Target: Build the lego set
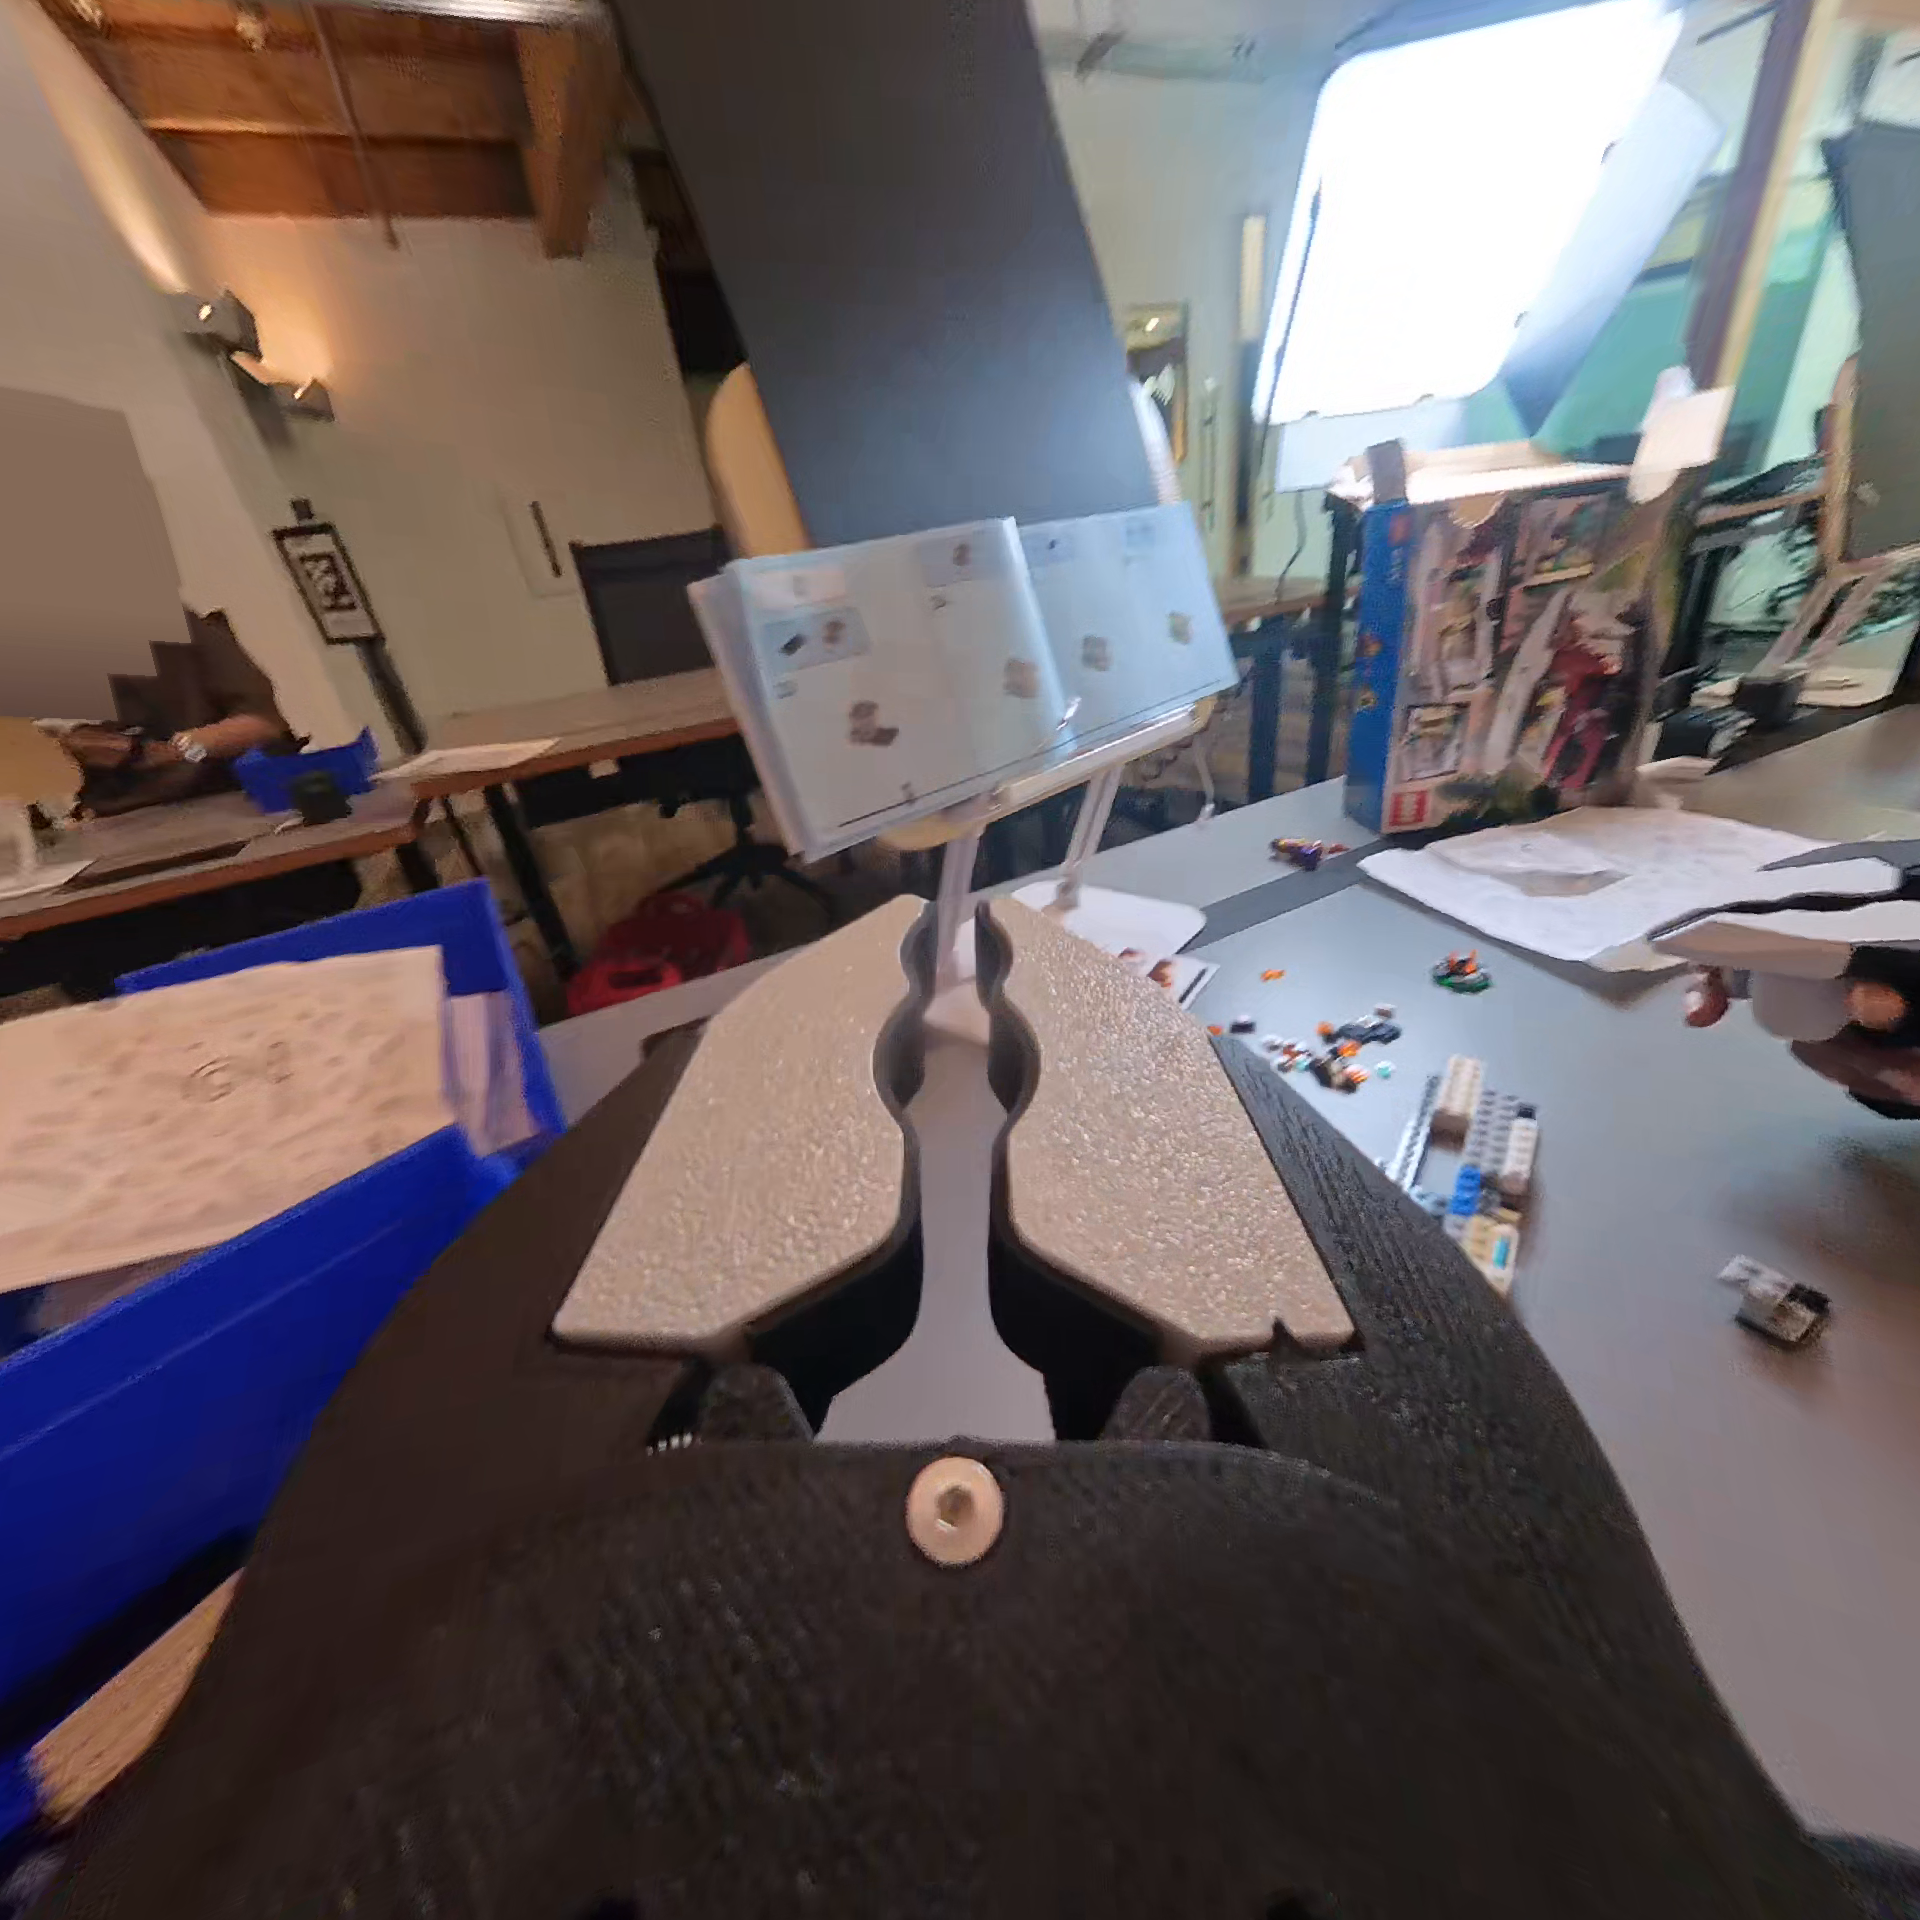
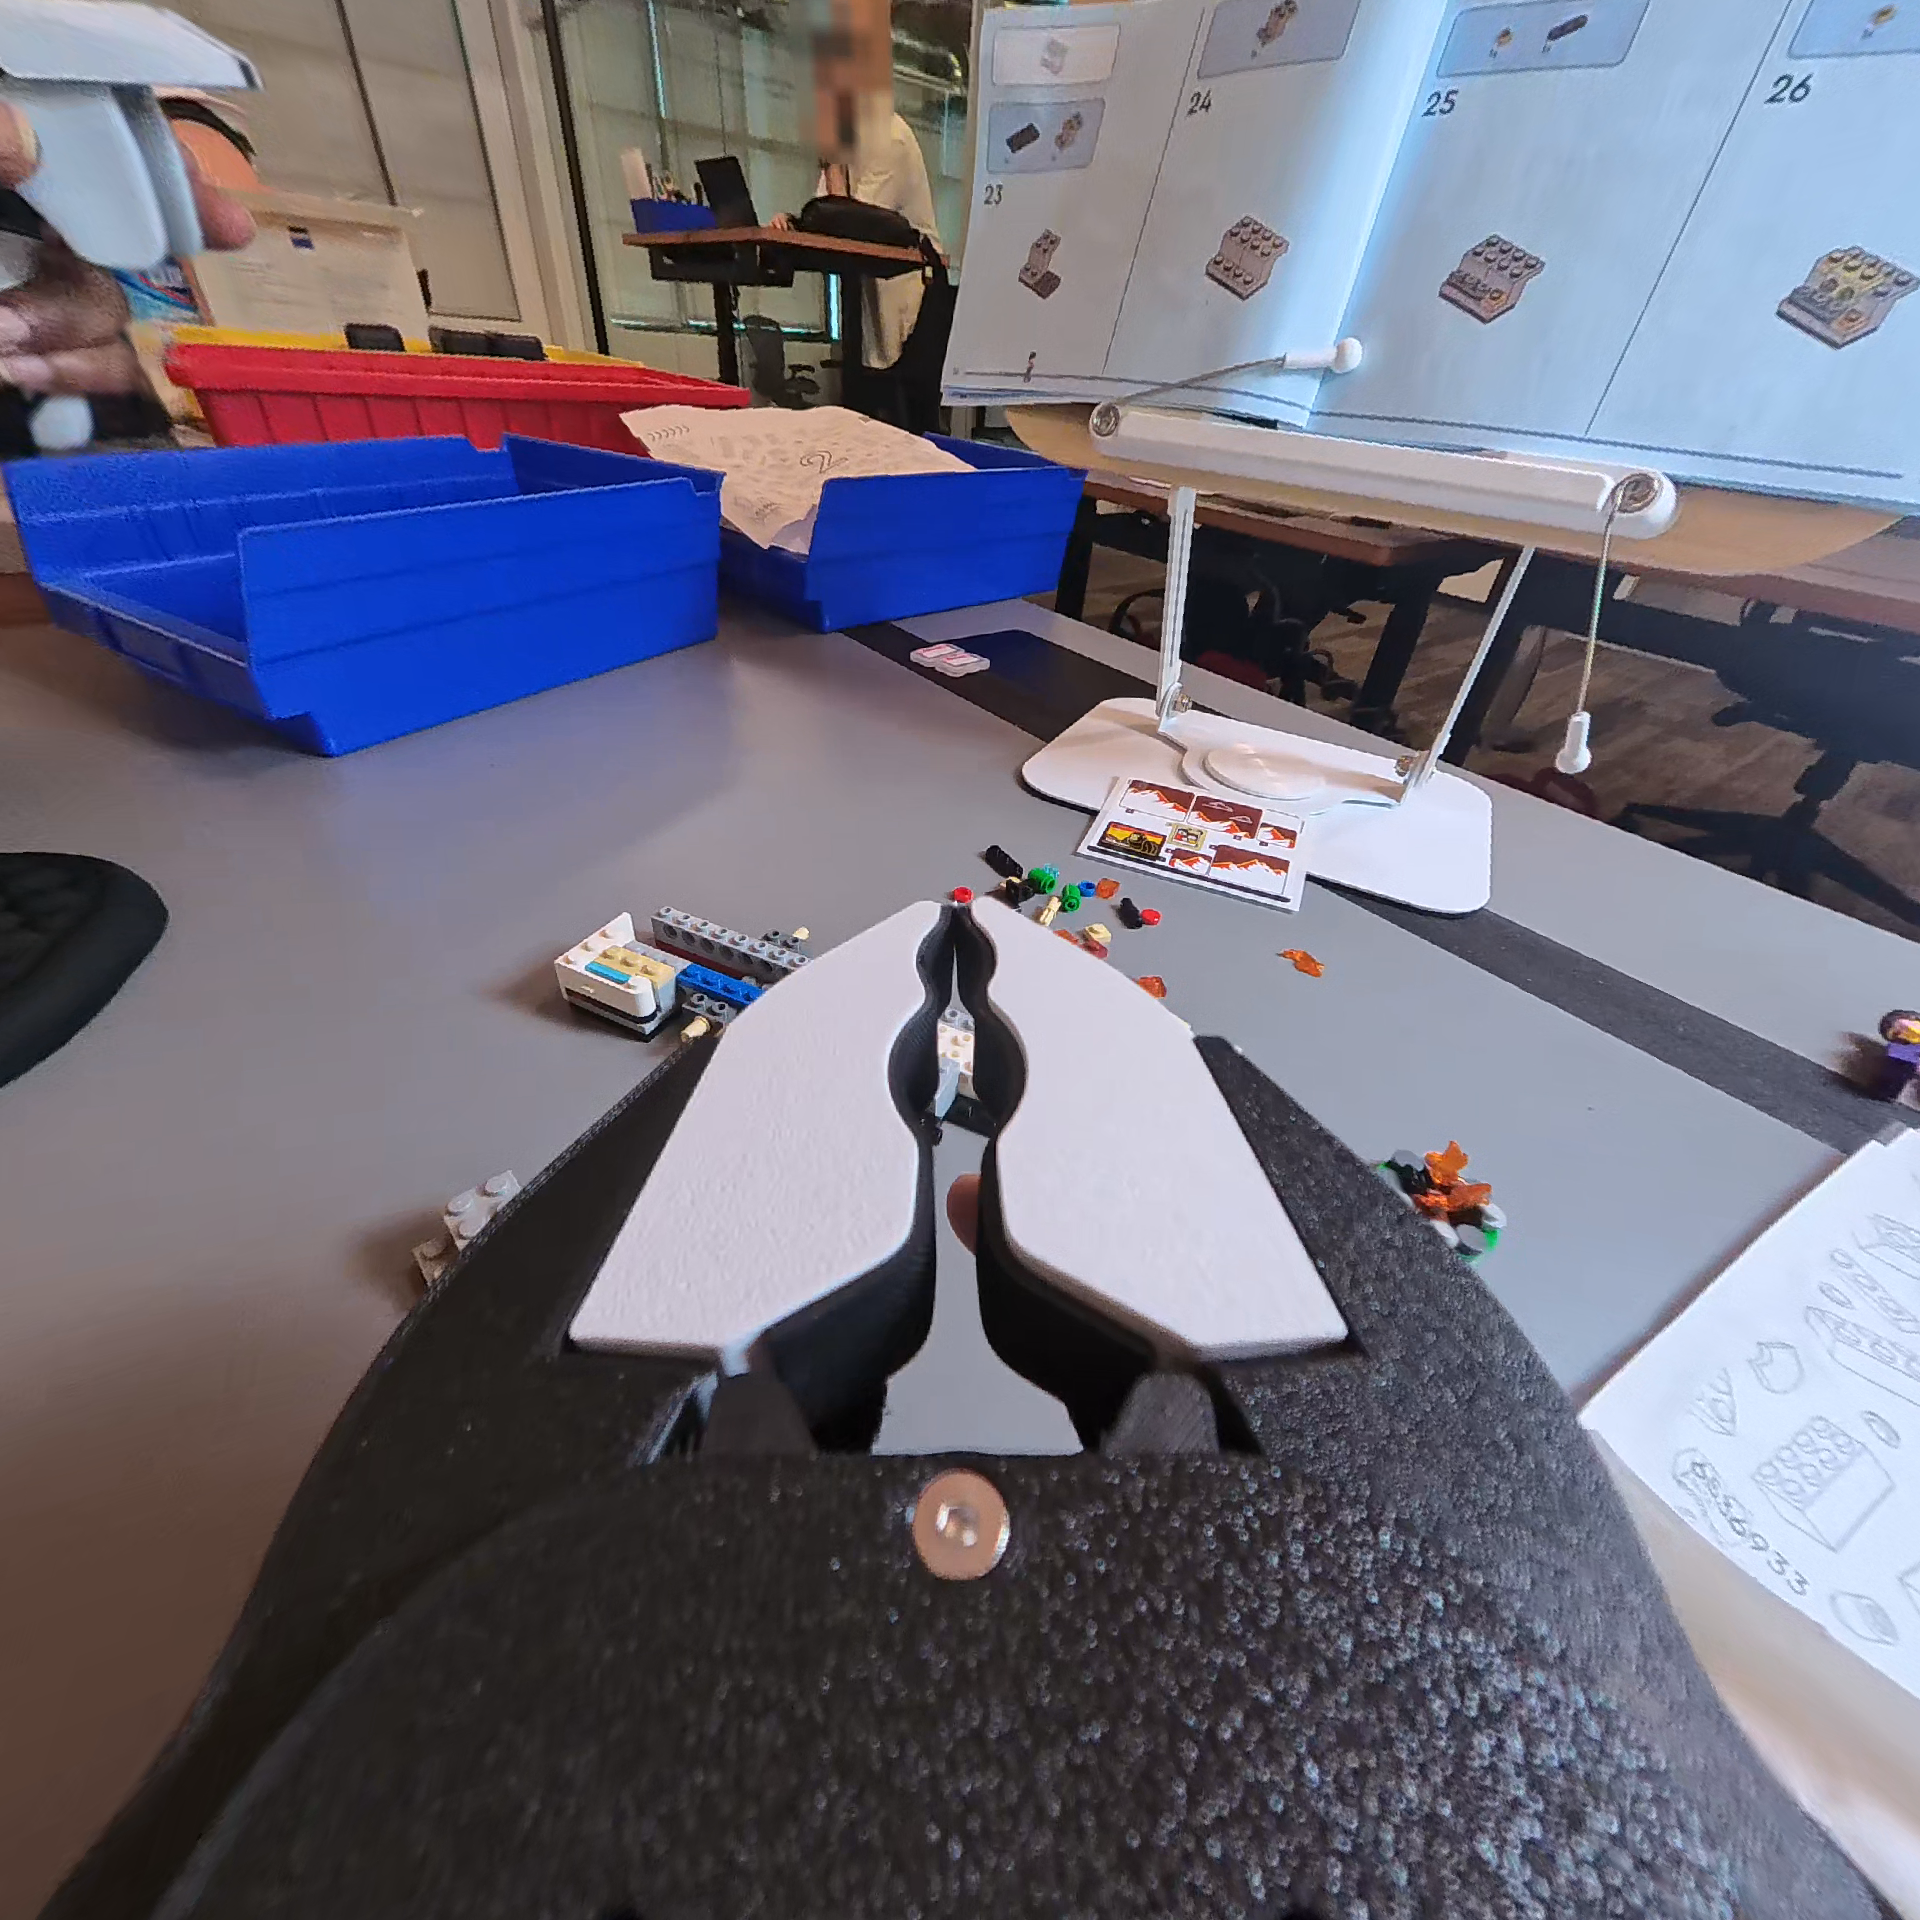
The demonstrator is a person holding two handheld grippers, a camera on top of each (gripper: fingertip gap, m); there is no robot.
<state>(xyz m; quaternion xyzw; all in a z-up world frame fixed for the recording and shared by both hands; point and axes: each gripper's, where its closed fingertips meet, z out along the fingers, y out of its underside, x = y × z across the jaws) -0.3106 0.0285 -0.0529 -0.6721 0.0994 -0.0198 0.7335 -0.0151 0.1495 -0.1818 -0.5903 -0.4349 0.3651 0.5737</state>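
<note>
We've got the right gripper [image 2: 961, 914] low over the grey table [image 2: 520, 831], its white fingers [image 2: 790, 1143] pressed together at the tips with nothing pinched there. Further back, in the wavy gap between them, a small white lego piece [image 2: 954, 1049] shows through, but we can't tell if it's clamped or just sitting on the table underneath.

Taking the white book stand [image 2: 1278, 790] as our landmark: the partly built lego model [image 2: 675, 971], white, grey and blue, sits in front of the stand and off to its left, just left of the right gripper's fingertips and not touching them. The scatter of loose small pieces [image 2: 1070, 904], red, green, black and orange, lies between the stand's base and the gripper tips, right beyond the tips. A sticker sheet [image 2: 1195, 842] rests on the front edge of the stand's base. The open instruction booklet [image 2: 1455, 208] is propped up on the stand. Blue bins [image 2: 395, 603] sit to the stand's left.

The left gripper [image 1: 951, 920] is held up in the air, pointing at the stand, its fingers a narrow gap apart with nothing between them. The build [image 1: 1475, 1153] is off to its right on the table, well clear of it.
</note>
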